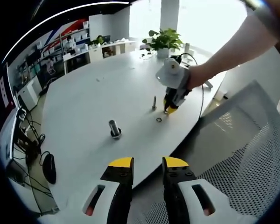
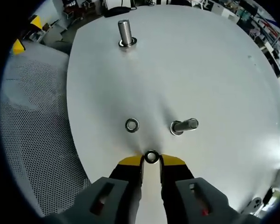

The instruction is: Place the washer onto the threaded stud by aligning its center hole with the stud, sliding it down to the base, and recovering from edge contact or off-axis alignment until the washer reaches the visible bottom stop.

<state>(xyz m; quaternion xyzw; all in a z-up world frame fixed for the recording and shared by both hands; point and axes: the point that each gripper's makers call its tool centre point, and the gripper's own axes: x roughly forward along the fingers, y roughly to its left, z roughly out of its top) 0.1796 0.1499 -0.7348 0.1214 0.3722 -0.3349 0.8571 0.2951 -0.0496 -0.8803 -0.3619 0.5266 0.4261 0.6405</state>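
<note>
My right gripper [image 2: 151, 160] is shut on a small steel washer [image 2: 151, 157], pinched flat between its yellow tips just above the white table [image 2: 214, 70]. A slim threaded stud [image 2: 184, 125] stands just ahead and to the right, a ring at its base. A second washer [image 2: 131, 125] lies loose on the table, left of that stud. In the left gripper view, a hand holds the right gripper [image 1: 169, 110] low beside the slim stud [image 1: 154, 102] and the loose washer [image 1: 158, 120]. My left gripper [image 1: 148, 164] hangs open off the table's edge, holding nothing.
A thicker stud [image 2: 125, 31] with a washer at its base stands farther along the table, also seen as the thicker stud [image 1: 115, 129]. A mesh chair [image 1: 242, 140] sits by the table edge [image 2: 32, 116]. A potted plant [image 1: 165, 42] and shelves stand at the far end.
</note>
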